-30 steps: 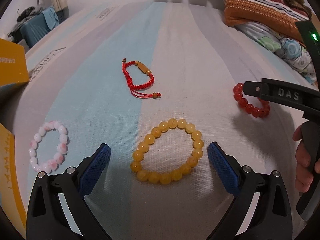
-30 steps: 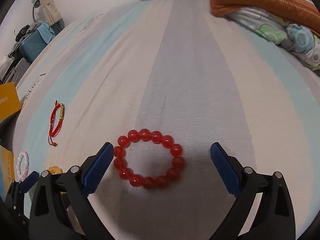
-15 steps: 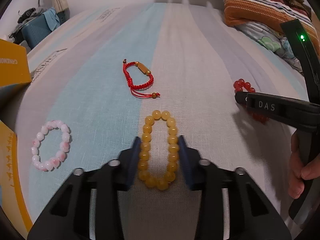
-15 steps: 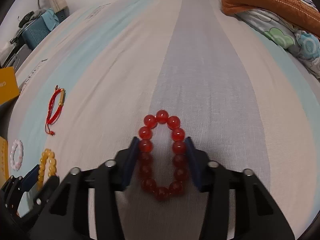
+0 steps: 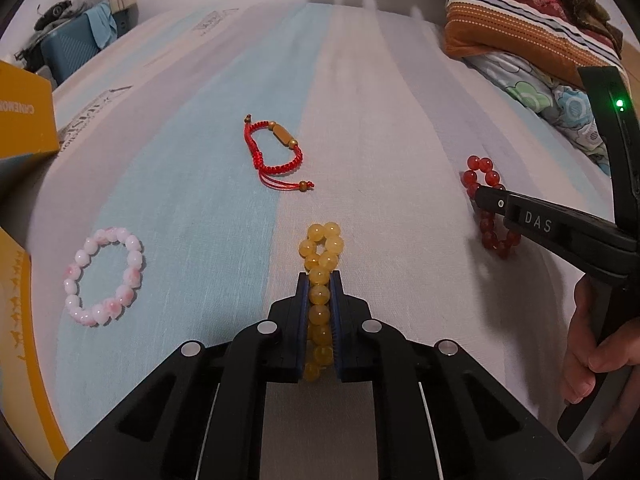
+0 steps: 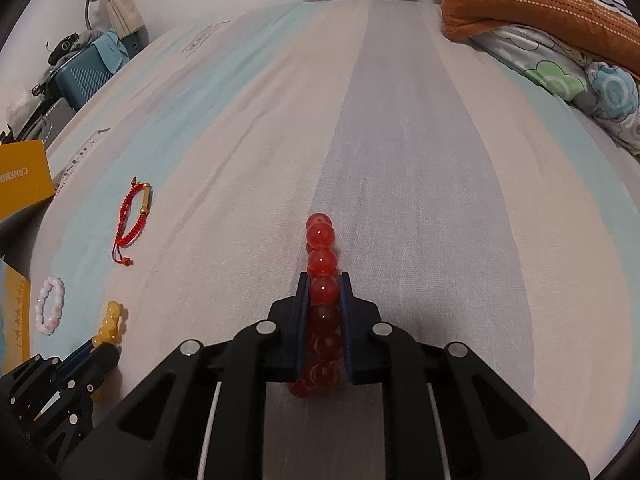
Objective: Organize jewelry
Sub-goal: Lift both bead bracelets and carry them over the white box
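Note:
On the striped bed sheet [image 5: 360, 112], my left gripper [image 5: 319, 280] is closing its jaws on the yellow bead bracelet [image 5: 322, 240], squeezed flat into a narrow loop between the blue pads. In the right wrist view, my right gripper [image 6: 323, 280] is likewise closing on the red bead bracelet [image 6: 320, 236], pressed flat between its pads. The left wrist view also shows the right gripper [image 5: 480, 196] over the red bead bracelet [image 5: 478, 170]. A pink-and-white bead bracelet [image 5: 104, 276] lies at the left. A red cord bracelet [image 5: 276, 152] lies further up the sheet.
A yellow box [image 5: 24, 116] sits at the left edge, with another yellow edge [image 5: 16, 320] below it. Folded blankets [image 5: 520, 32] are piled at the far right. A teal case [image 5: 68, 52] stands beyond the bed. A person's hand [image 5: 596, 352] holds the right gripper.
Both grippers went from wide open around their bracelets to pinched on them. The yellow and red bead rings were squeezed from round into narrow loops.

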A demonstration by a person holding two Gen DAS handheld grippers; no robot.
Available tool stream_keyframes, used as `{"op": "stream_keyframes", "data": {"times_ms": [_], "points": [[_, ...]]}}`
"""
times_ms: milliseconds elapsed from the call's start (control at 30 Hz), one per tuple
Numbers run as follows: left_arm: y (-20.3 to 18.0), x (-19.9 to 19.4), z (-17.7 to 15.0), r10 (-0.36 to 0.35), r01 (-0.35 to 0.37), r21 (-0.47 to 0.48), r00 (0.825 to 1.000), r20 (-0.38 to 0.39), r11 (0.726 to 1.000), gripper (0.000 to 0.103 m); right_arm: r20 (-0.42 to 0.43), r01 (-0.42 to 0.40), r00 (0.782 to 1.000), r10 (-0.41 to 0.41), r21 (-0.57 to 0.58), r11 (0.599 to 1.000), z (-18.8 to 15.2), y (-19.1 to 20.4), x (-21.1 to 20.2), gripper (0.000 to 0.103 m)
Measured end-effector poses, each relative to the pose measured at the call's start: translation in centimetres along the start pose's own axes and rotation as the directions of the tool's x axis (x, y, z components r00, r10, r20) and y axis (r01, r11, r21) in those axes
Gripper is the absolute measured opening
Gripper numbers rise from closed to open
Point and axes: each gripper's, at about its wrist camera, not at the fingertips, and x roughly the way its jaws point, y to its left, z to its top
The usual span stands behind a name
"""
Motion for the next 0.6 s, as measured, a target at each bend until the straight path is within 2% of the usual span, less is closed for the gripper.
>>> {"op": "stream_keyframes", "data": {"times_ms": [600], "points": [[0.2,-2.9,-0.3,-0.012,0.012,0.005,1.0,-0.009,1.0,0.009,0.044,-0.025,0.999,0.025,0.003,1.0,-0.8,0.4,-4.4,0.013]]}}
